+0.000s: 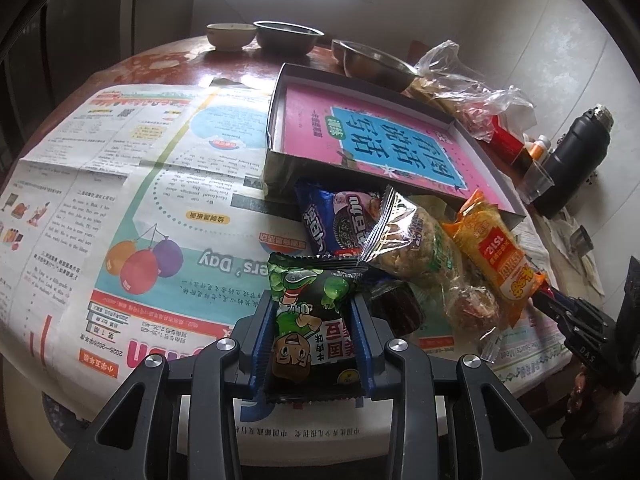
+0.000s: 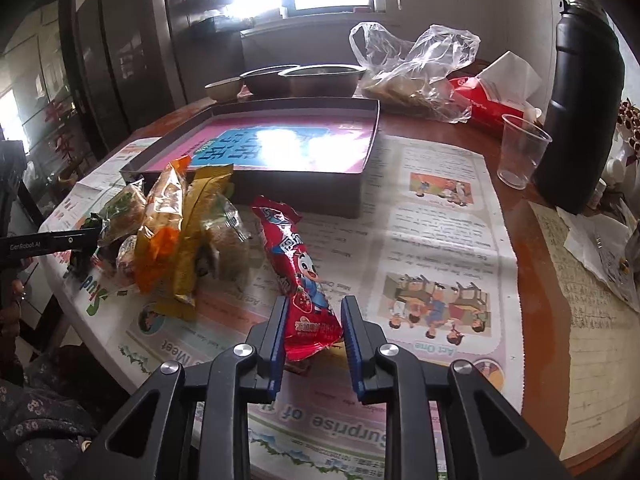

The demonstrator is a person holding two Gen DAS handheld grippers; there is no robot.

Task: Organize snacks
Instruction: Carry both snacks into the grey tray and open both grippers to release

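A green and black snack packet sits between the blue pads of my left gripper, which is shut on it just above the newspaper. My right gripper is shut on the lower end of a long red snack packet, whose far end rests on the paper. Between the two lies a pile of snacks: a blue cookie packet, a clear-wrapped cake, an orange packet and a dark jelly cup. Behind the pile stands a shallow dark box with a pink book in it.
Newspaper covers the round table. Metal bowls stand at the far edge. A crumpled plastic bag, a red carton, a clear cup and a tall black bottle crowd the right side.
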